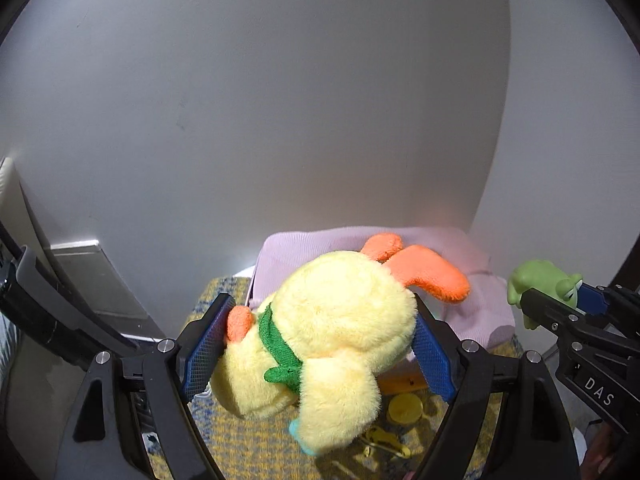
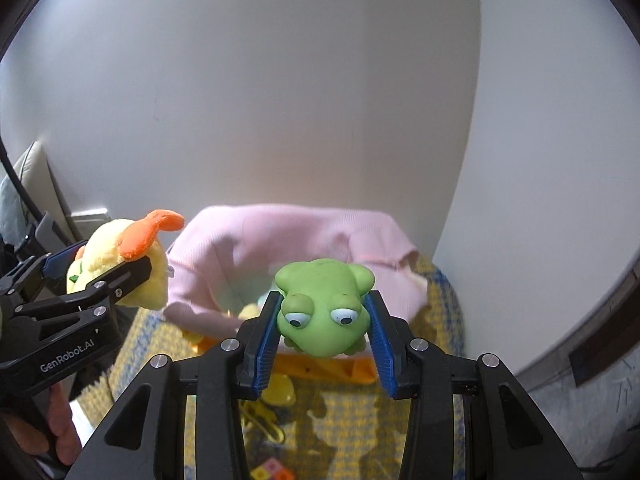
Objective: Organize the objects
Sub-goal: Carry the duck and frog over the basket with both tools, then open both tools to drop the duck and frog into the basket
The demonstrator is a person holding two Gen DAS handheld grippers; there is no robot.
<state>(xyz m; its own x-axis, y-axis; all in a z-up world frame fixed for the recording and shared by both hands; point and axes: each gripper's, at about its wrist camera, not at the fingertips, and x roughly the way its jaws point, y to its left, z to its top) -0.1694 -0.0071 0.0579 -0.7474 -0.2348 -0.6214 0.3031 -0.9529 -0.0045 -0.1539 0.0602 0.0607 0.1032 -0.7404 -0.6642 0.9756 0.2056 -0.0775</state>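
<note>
Ribbed blue left tongs clamp a fluffy plush duck; right tongs squeeze a smooth rubbery frog.

You've got the yellow plush duck lifted off the surface, head down, orange feet up, green scarf at its neck. The green rubber frog is also aloft, facing you, eyes half-lidded. The pink-lined basket sits at the yellow cloth's far edge.
</note>
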